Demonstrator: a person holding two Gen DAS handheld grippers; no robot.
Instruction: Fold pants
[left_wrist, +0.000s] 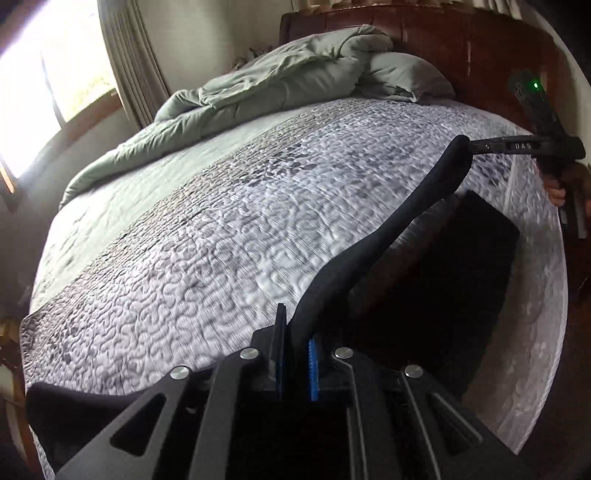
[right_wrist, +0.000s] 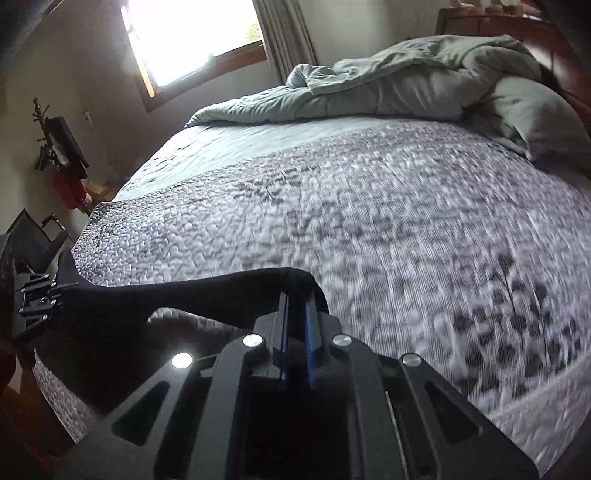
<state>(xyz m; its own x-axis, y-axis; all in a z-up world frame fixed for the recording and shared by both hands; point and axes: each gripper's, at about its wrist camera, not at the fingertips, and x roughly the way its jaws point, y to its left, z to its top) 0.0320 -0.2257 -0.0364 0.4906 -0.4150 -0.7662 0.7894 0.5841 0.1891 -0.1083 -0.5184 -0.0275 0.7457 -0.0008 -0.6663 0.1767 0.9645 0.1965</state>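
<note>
The bed (left_wrist: 192, 236) fills nearly everything I can see, its grey and white quilt (right_wrist: 369, 229) stitched in a wriggling pattern and spread flat from the near edge up toward the headboard. At the head end a pale green comforter (left_wrist: 258, 81) lies bunched in a long heap across the bed, with a pillow (left_wrist: 406, 74) in the same green against the dark wooden headboard (left_wrist: 461, 44). Beyond the far side of the bed a bright window (right_wrist: 192, 33) stands in the wall with a curtain (right_wrist: 284, 33) drawn beside it.

The black pants (left_wrist: 399, 229) are at the near edge of the bed, off the quilt where I have them: a band of the cloth runs stretched in the air between my two tongs, and the rest hangs down as a dark sheet below that band, over the near edge (its lower end is lost in shadow, so I cannot tell how it falls).

My left gripper (left_wrist: 295, 354) is clamped narrow on one end of that band, the black cloth pinched between the blue pads. My right gripper (right_wrist: 297, 317) is clamped just as narrow on the other end, the cloth folding over its tips. From the left camera I see the right tongs out toward the right side of the bed, with my hand (left_wrist: 557, 184) around the handle and a small green light (left_wrist: 535, 85) glowing on top.
</note>
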